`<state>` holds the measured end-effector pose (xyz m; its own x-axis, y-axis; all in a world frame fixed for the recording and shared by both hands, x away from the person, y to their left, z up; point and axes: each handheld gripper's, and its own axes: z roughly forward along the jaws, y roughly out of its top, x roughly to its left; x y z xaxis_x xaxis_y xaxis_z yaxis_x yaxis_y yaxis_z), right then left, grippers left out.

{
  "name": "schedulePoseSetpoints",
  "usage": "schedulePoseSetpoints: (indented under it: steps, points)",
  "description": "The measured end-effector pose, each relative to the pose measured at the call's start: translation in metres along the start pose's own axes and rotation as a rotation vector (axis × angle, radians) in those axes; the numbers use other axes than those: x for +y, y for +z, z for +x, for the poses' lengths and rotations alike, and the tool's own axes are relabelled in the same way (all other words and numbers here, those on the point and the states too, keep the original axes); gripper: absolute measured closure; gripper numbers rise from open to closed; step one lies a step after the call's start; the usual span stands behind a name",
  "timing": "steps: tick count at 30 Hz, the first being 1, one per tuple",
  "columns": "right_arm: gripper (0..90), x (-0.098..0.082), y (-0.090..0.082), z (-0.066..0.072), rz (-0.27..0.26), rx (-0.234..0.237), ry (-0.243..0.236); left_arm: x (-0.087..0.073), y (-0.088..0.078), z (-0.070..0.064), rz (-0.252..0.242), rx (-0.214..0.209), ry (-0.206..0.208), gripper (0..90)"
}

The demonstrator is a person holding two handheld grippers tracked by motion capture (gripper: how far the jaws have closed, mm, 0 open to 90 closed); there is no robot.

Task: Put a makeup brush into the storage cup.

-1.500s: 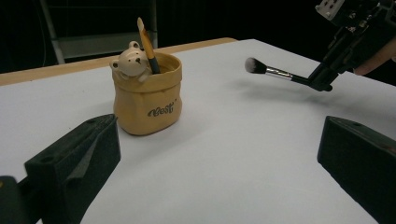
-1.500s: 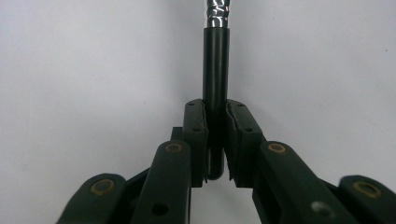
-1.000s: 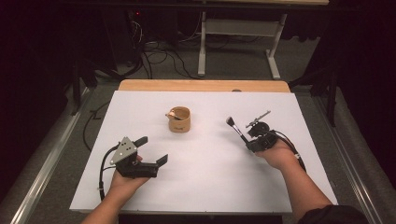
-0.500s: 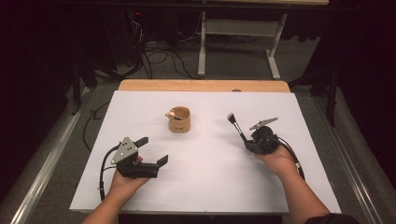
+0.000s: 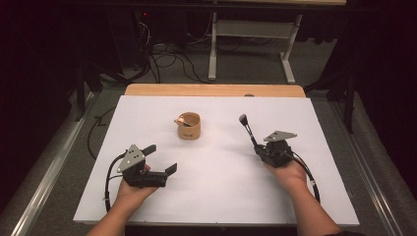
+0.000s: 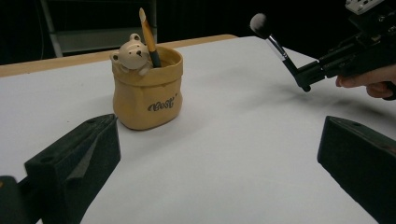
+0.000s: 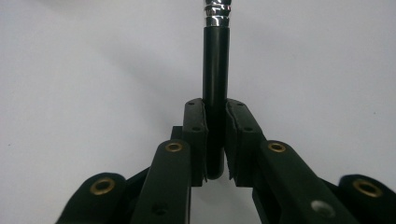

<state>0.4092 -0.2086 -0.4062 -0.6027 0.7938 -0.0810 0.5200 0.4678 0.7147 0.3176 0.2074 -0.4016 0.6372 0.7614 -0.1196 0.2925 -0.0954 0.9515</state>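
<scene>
We see the right gripper [image 5: 256, 147] clamped on a makeup brush [image 5: 247, 129], pads [image 7: 195, 135] squeezing the black handle near its butt end; in the right gripper view the brush is cut off at the chrome ferrule, so the head is out of frame there. In the high view the brush angles up and away over the white table [image 5: 221, 196], bristles clear of it. The left gripper [image 5: 161, 158] has jaws wide apart, nothing between them. Between the two, further back, we see the yellow pouch-shaped holder [image 6: 148, 95] with a bear figure [image 6: 130, 53] and a pencil-like stick [image 6: 149, 39] inside; its lower part is hidden.
</scene>
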Motion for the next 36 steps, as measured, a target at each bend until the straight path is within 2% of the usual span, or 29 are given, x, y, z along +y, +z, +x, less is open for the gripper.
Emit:
schedulePoseSetpoints:
  steps: [5,7,11,19,26,29,32,36]
  points:
    - [81.9,-0.008,0.002,0.002,-0.059,-0.010,0.022,0.000,0.000,0.000,-0.001,0.000,-0.006,0.0]
    - [81.9,-0.011,0.001,0.003,-0.100,-0.009,0.025,-0.001,0.001,-0.001,0.000,0.001,-0.005,0.0]
    - [81.9,-0.016,-0.002,0.005,-0.141,-0.009,0.035,-0.001,0.001,0.000,0.001,0.003,-0.002,0.0]
    - [81.9,-0.024,-0.005,0.003,-0.226,-0.047,0.053,-0.002,0.002,0.000,0.009,0.008,-0.002,0.0]
    - [81.9,-0.025,-0.007,0.004,-0.254,-0.049,0.051,-0.003,0.004,-0.002,0.015,0.006,-0.005,0.0]
    - [81.9,-0.028,-0.006,0.006,-0.265,-0.035,0.066,-0.004,0.004,-0.002,0.014,0.005,-0.010,0.0]
    - [81.8,-0.030,-0.008,0.006,-0.290,-0.033,0.080,-0.004,0.004,-0.001,0.011,-0.010,-0.034,0.2]
    - [81.8,-0.032,-0.012,0.005,-0.314,-0.030,0.093,-0.005,0.005,-0.002,0.014,-0.008,-0.033,0.2]
